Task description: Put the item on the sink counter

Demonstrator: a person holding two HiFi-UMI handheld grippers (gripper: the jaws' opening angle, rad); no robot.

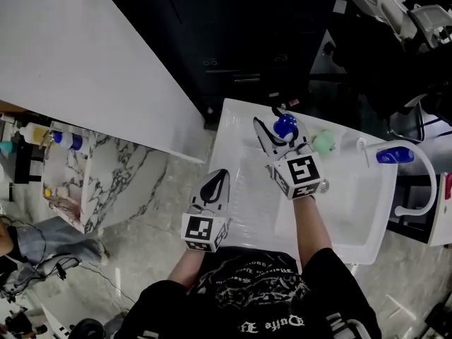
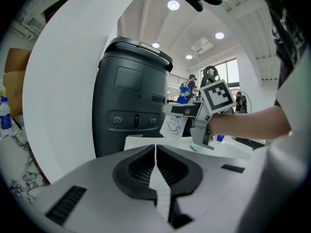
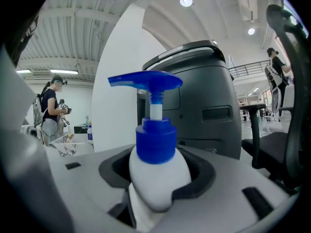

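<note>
right claw [image 1: 277,130] grips the pump bottle [image 3: 158,176] by its white body, long axis upright. the sink tabletop [image 1: 239,117] rim lies just ahead, about 12 o'clock. left claw [image 1: 215,186], closed and empty, is farther off.

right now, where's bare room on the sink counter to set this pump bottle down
Bare: the far left corner of the sink counter, between its left edge and the pump bottle. Crowded: the far ledge to the bottle's right, where a green object and the faucet stand beside the basin.
</note>
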